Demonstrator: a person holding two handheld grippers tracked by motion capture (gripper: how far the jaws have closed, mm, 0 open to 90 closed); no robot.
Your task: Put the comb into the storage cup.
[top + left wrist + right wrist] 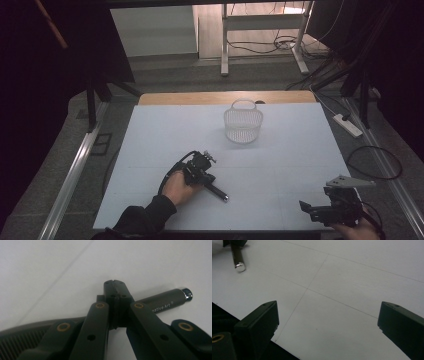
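Item: dark pen (165, 303) lying on the white desk (280, 165), left gripper (115, 286) pressed together beside it without pinching it, right gripper (328, 320) spread at the near edge, basket (243, 125) well apart; risk: pen rolls if nudged
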